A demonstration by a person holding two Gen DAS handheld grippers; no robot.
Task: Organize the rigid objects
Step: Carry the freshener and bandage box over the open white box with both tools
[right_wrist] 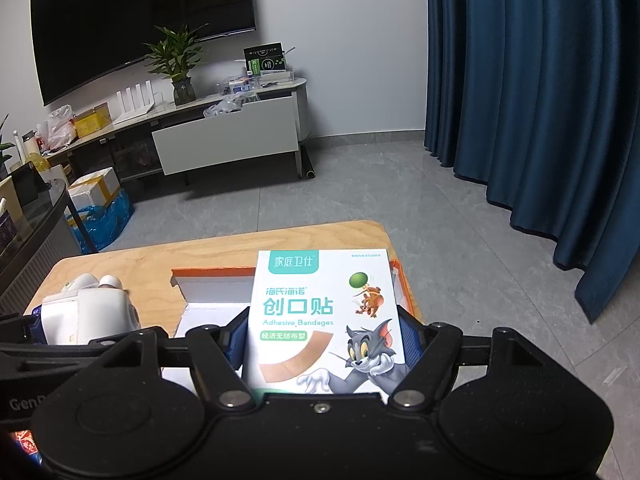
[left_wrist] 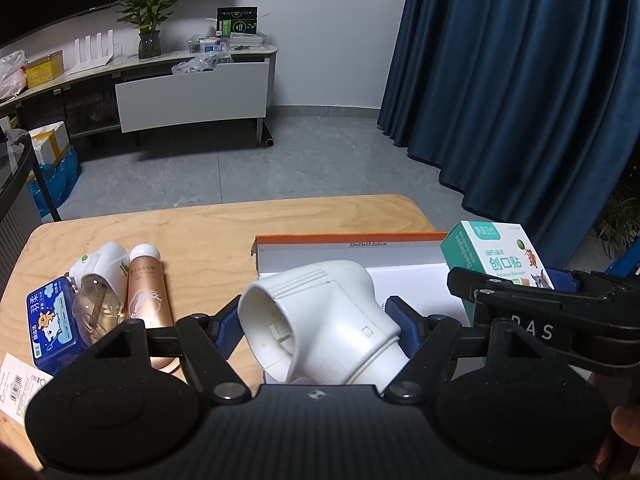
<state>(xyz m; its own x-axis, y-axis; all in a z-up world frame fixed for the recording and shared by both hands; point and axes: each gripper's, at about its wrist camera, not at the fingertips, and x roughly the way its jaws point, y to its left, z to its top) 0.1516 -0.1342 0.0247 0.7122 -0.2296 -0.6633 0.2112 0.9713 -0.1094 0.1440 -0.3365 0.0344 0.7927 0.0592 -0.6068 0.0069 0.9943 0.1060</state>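
my left gripper point(left_wrist: 316, 330) clamps white plastic elbow-shaped device point(left_wrist: 320, 320); right gripper point(right_wrist: 324, 338) clamps white-teal cardboard bandage box point(right_wrist: 322, 312), upright. both held over orange-rimmed white carton point(left_wrist: 352, 254) on bench point(left_wrist: 200, 236); carton directly ahead-below, right nearer.

Your bandage box point(right_wrist: 324, 316) hides most of the orange-rimmed box point(right_wrist: 212, 280); the left edge crops a paper label point(left_wrist: 18, 388).

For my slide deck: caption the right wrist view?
Right gripper holds a bandage box above an open carton on the table.
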